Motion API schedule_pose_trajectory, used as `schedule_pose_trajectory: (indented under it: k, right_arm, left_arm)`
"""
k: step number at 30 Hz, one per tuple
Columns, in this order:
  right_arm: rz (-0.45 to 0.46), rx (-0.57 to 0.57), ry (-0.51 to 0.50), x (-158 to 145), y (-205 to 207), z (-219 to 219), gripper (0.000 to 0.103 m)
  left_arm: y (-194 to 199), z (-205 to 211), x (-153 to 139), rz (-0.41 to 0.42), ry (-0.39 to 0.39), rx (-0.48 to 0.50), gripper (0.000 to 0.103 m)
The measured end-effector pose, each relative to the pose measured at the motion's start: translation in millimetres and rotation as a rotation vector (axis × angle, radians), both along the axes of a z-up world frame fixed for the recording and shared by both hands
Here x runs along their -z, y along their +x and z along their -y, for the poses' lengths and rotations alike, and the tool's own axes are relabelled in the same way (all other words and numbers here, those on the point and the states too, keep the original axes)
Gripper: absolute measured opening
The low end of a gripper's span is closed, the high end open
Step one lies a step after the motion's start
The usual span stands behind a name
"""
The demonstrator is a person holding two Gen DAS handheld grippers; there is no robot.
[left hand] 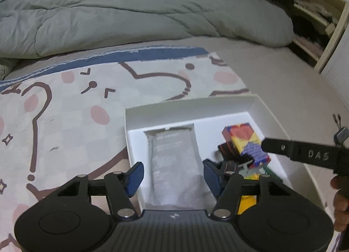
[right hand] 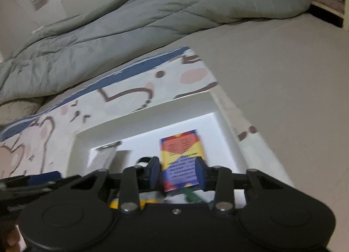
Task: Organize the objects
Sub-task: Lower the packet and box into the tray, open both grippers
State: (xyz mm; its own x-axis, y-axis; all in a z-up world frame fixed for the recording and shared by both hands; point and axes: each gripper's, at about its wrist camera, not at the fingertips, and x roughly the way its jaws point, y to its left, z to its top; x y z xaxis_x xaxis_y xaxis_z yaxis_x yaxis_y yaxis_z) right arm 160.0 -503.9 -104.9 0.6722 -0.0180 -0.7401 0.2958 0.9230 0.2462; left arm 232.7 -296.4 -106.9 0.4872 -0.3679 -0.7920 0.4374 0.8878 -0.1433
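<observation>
An open white box (left hand: 174,110) lies on the bed. A silver pouch (left hand: 172,156) rests in its left recess. My left gripper (left hand: 173,174) hovers over the pouch, open, and a strip of white box shows between the left pad and the pouch. My right gripper (right hand: 177,171) is shut on a colourful small carton (right hand: 181,153) with a red heart print, held over the box's (right hand: 141,121) right compartment. In the left wrist view the right gripper (left hand: 246,153) reaches in from the right with the carton (left hand: 242,138) tilted. Yellow (left hand: 246,201) and green (right hand: 192,195) items lie beneath it.
The box sits on a cartoon-print sheet (left hand: 65,110) with a blue border. A bunched grey-green duvet (left hand: 130,12) fills the far side. Plain beige sheet (right hand: 283,77) spreads to the right. An open shelf (left hand: 316,18) stands at the far right. A person's hand (left hand: 340,204) shows at the right edge.
</observation>
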Motion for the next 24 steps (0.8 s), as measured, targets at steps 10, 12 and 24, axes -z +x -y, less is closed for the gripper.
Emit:
schedule_pose_trajectory:
  k: [10, 12, 24]
  right_arm:
    - [-0.057, -0.279, -0.108, -5, 4, -55, 0.069]
    - [-0.093, -0.308, -0.144, -3, 1, -58, 0.070]
    - [-0.294, -0.356, -0.161, 35, 9, -79, 0.049]
  left_arm:
    - [11, -10, 20, -0.071, 0.061, -0.043, 0.055]
    - [12, -10, 22, -0.076, 0.065, -0.047, 0.055]
    - [13, -13, 24, -0.102, 0.059, -0.048, 0.054]
